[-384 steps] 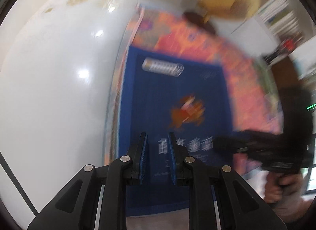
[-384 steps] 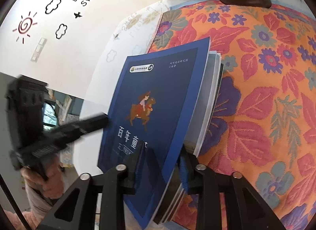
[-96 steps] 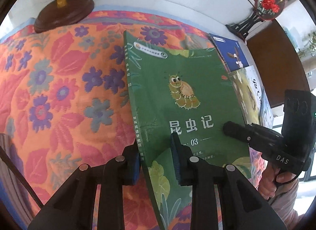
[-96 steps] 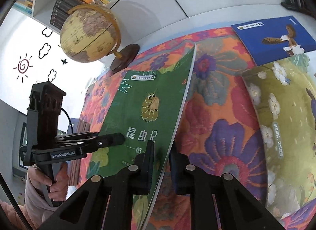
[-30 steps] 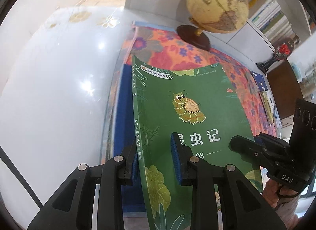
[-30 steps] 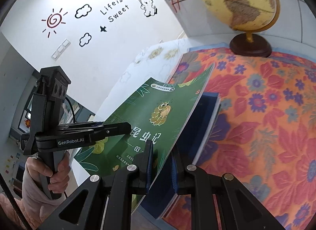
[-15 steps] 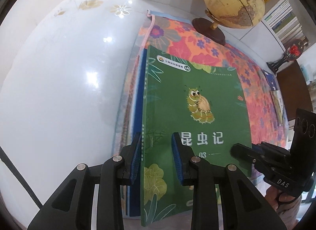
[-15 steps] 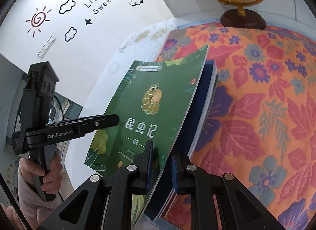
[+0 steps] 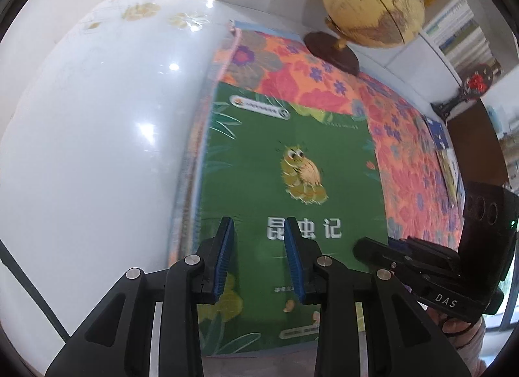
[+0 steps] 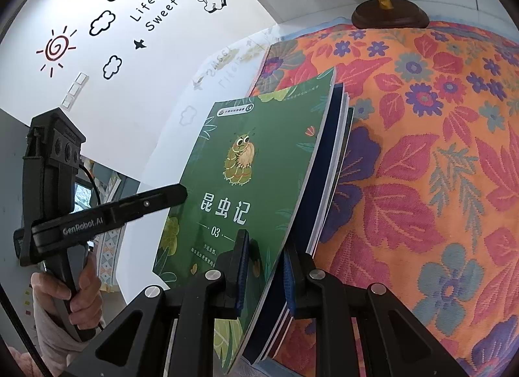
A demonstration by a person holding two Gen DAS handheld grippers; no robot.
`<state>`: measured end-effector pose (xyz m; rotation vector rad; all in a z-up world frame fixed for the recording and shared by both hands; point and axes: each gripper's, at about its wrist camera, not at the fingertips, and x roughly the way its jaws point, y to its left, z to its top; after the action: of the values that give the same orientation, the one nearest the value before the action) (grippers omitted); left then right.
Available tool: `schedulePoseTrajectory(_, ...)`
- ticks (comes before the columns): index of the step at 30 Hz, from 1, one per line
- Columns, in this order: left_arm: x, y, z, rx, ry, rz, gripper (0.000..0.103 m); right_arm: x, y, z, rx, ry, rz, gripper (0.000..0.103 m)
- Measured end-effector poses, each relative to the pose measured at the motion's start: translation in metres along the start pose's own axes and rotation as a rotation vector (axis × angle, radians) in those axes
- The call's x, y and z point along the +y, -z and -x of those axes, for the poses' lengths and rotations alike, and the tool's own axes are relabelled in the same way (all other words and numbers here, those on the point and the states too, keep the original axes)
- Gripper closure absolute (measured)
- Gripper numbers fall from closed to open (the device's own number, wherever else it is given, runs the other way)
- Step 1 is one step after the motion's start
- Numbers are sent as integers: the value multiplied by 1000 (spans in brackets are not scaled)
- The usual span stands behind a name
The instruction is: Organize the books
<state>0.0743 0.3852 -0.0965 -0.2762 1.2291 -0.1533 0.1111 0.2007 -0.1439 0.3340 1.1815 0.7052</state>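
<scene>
Green paperback book with a caterpillar cover (image 10: 256,179) lies atop the dark blue book (image 10: 335,137) near the globe's (image 9: 373,4) floral cloth (image 10: 438,150), squared for stacking; right gripper (image 10: 264,266) jaws narrowly straddle both books' edge, left gripper (image 9: 258,257) jaws, slightly apart, hover empty above.

The left gripper (image 9: 258,255) points down with its jaws a little apart and nothing between them. The right gripper (image 10: 264,275) has its jaws around the green book's (image 10: 259,166) edge.
</scene>
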Motion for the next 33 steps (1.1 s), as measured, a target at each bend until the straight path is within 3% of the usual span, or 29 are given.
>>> schedulePoseTrajectory(3,-4,0,-4,11,-28,10,74,-2,1,1,-2,-14,-14,84)
schedulePoseTrajectory(7,3,-2,-4,26,1,66,74,-11,0,5,19,-54,-87,80)
schedulePoseTrajectory(9,0,-2,-5,29,-11,57,74,-16,0,13,17,-34,-100,79)
schedulePoseTrajectory(12,-5,-2,-5,23,-40,30,74,-22,2,22,37,18,-99,69)
schedulePoseTrajectory(20,-22,-11,-2,-3,-79,40,70,-58,14,53,24,37,-133,68)
schedulePoseTrajectory(26,-95,-38,-21,-2,-87,-73,68,-118,17,107,-64,63,-224,68)
schedulePoseTrajectory(33,-220,-61,-76,50,-7,-225,65,-210,26,194,-182,143,-356,68)
